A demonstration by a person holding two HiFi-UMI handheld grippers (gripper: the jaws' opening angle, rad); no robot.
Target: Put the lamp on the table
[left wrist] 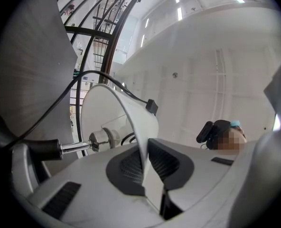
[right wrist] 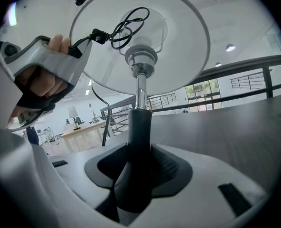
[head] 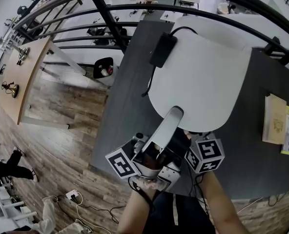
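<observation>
Two grips: left tool (left wrist: 150, 167) pinches lampshade (left wrist: 105, 110); right tool (right wrist: 136, 172) clamps stem (right wrist: 139, 125).

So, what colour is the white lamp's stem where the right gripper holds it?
Black; the stem turns shiny chrome above. Clearest in the right gripper view.
</observation>
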